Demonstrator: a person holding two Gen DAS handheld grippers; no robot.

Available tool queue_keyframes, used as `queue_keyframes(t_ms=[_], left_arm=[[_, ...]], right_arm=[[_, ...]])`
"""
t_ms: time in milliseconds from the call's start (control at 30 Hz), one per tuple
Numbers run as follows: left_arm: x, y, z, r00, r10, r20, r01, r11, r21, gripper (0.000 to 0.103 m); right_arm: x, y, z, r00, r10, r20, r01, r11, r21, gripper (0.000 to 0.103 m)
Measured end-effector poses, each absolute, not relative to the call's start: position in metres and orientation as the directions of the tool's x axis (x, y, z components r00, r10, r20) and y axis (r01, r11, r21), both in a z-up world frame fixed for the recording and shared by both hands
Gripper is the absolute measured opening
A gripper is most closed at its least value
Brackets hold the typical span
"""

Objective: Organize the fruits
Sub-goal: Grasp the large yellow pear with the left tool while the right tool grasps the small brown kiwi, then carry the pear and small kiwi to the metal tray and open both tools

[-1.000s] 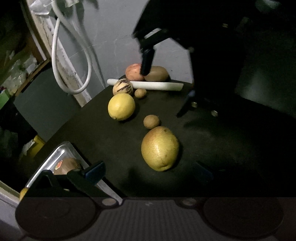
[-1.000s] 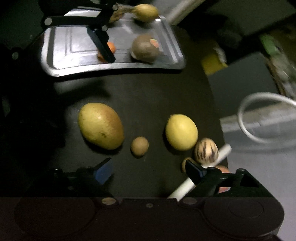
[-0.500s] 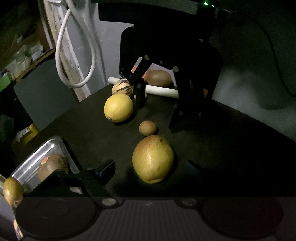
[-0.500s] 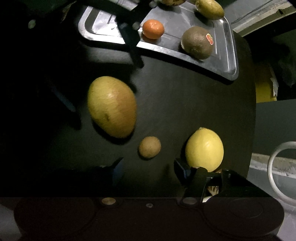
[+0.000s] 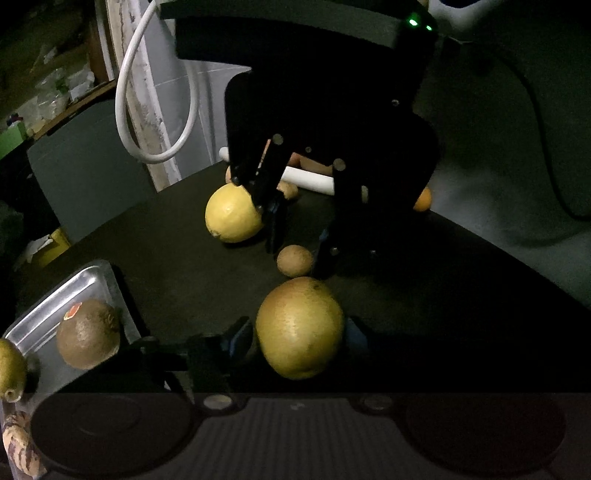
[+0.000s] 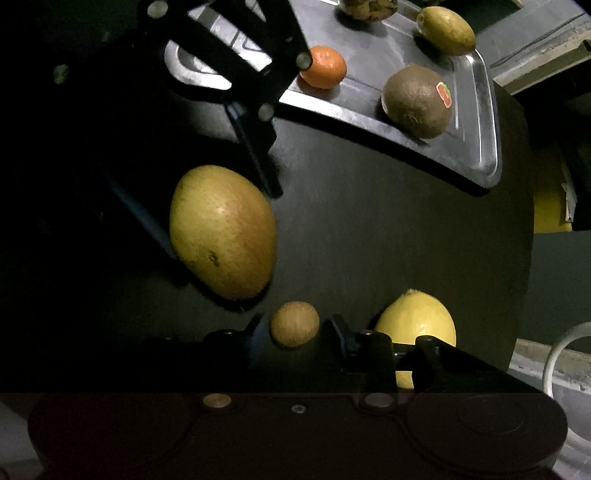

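Observation:
A large yellow-green fruit (image 5: 299, 321) lies on the black table (image 5: 177, 266), between the fingers of my left gripper (image 5: 297, 332). Those jaws are closing and both pads touch its sides; the right wrist view shows the same grip (image 6: 221, 223). My right gripper (image 6: 295, 325) points steeply down over a small round brown fruit (image 6: 294, 324). Its jaws are closing too, with the pads against that fruit, as the left wrist view also shows (image 5: 295, 260). A yellow lemon (image 5: 232, 214) sits just beside the right gripper.
A metal tray (image 6: 476, 122) at the table's edge holds a brown fruit with a sticker (image 6: 415, 101), a mandarin (image 6: 323, 66), a greenish lemon (image 6: 447, 31) and a striped fruit. A white tube (image 5: 310, 179), an orange (image 5: 423, 199) and another small fruit lie at the far edge.
Both grippers went from wide open to closed. The right one came down from the far fruits onto the small brown fruit. The left one closed around the large fruit.

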State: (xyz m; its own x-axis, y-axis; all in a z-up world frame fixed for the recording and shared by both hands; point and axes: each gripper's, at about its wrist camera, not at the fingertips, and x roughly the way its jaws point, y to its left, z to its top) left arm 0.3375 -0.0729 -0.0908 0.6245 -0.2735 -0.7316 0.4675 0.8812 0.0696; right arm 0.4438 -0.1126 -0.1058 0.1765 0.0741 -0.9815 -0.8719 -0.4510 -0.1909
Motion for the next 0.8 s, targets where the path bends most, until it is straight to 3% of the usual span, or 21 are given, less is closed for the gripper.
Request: queue_keyframes(t_ms=[67,400,800], left_arm=[[0.338,-0.072,-0.092,0.625,-0.274,-0.731,0.464,0.883,0.065,0.058],[0.337,-0.066,-0.095,0.636,-0.294,-0.713,0.450,0.892,0.033,0.057],[0.323,-0.042,-0.089,0.638,-0.343,-0.690,0.369,0.922,-0.116,0.056]], right_arm=[[0.444,-0.113,-0.106,0.170,0.073,-0.983,-0.874,-0.450,-0.185,0.031],[0.446,-0.117,-0.106,0.172,0.078,-0.982,-0.905,-0.382,-0.188,0.030],[0.426,-0.135,-0.087,0.242,0.108,-0.964,-0.924,-0.277,-0.263,0.030]])
